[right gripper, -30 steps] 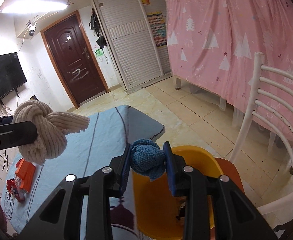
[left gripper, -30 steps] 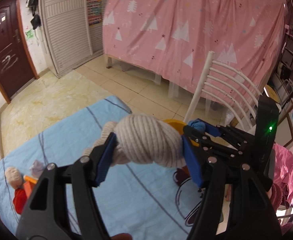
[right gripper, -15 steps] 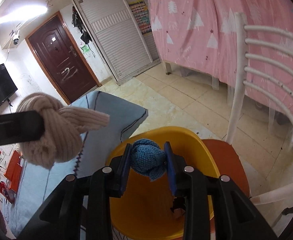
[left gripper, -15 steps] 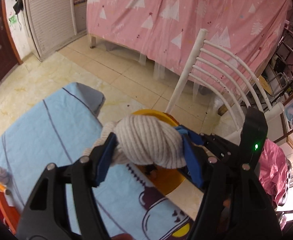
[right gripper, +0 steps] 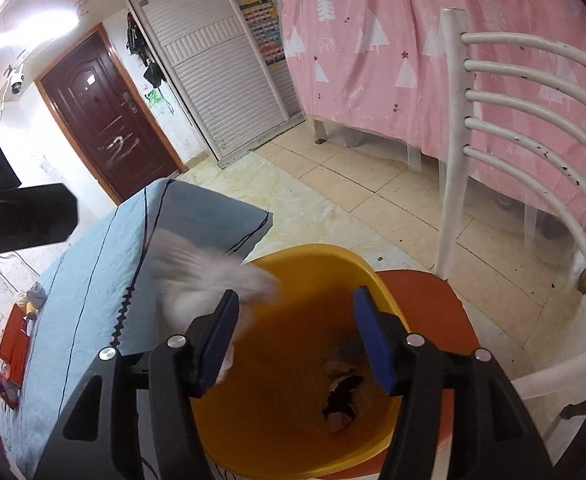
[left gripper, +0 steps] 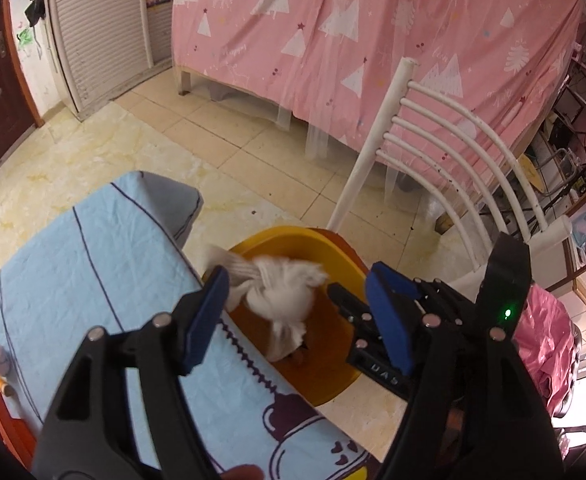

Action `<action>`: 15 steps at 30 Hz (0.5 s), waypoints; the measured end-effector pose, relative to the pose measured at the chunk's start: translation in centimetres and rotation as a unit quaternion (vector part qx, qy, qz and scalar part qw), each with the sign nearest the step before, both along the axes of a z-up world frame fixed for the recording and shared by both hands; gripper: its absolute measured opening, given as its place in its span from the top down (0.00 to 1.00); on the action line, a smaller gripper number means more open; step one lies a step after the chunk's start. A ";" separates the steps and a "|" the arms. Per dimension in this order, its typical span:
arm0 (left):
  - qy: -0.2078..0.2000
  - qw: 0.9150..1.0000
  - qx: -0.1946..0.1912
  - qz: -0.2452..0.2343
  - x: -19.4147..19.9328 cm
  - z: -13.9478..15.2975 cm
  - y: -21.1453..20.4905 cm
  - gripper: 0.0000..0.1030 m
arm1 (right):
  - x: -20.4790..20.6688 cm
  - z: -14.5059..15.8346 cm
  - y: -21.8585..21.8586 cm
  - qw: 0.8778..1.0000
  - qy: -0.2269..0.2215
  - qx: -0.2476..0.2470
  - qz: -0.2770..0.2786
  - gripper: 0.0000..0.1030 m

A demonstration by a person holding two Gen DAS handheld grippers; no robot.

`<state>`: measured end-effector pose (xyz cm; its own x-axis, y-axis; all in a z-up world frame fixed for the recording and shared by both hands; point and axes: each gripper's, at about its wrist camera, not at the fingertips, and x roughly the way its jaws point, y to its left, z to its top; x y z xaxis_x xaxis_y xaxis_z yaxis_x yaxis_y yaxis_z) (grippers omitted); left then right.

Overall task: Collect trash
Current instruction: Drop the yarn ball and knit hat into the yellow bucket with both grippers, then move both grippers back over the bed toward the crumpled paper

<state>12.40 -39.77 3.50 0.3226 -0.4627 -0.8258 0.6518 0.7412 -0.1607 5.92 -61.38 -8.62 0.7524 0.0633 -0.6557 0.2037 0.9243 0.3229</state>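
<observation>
Left gripper (left gripper: 297, 312): over the yellow bin (left gripper: 345, 264), pointing steeply down. Fingers (left gripper: 207, 320) apart and opening; blue pads clear of the cloth.

Knotted cream cloth (left gripper: 281, 292): blurred, in the air between the left fingers and over the bin's mouth, touching neither pad. In the right wrist view it shows as a pale smear (right gripper: 209, 276) at the bin's near-left rim, just behind the right gripper's left finger.

Right gripper (right gripper: 295, 336): over the same bin (right gripper: 313, 256), pointing down into it. Fingers (right gripper: 373, 344) spread and opening, nothing between them.

Bin: yellow plastic, open top, standing on the orange seat (right gripper: 425, 300) of a white chair (right gripper: 453, 140), hard against the edge of the desk. Dark scraps (right gripper: 341, 396) lie at its bottom; what they are cannot be told.

Desk (left gripper: 73, 264): covered with a light blue cloth with thin dark lines and a cartoon print near the edge. At its far left end, small orange and red items (right gripper: 11, 340), too small to name.

Background: pink sheet (left gripper: 373, 40) with white tree shapes hung behind the chair; tiled floor; dark red door (right gripper: 105, 112); white slatted wardrobe (right gripper: 213, 72).
</observation>
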 end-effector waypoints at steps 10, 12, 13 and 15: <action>-0.001 0.999 -0.029 0.019 0.0 2.3 3.3 0.34 | -0.4 1.2 0.9 1.000 0.001 -0.011 0.004 0.47; -0.009 0.999 -0.035 0.024 -0.1 3.1 4.3 0.33 | -0.2 1.8 1.4 1.000 -0.002 -0.014 0.010 0.47; -0.012 0.999 -0.039 0.028 -0.2 3.5 5.0 0.30 | -0.1 2.2 1.9 1.000 -0.006 -0.018 0.014 0.47; -0.018 0.998 -0.045 0.036 -0.4 4.1 6.1 0.25 | 0.0 2.8 2.4 1.000 -0.011 -0.021 0.019 0.47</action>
<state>12.01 -33.67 7.59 0.3865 -0.5085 -0.7695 0.6043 0.7698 -0.2052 5.89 -58.94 -5.79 0.7638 0.0658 -0.6421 0.1609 0.9440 0.2881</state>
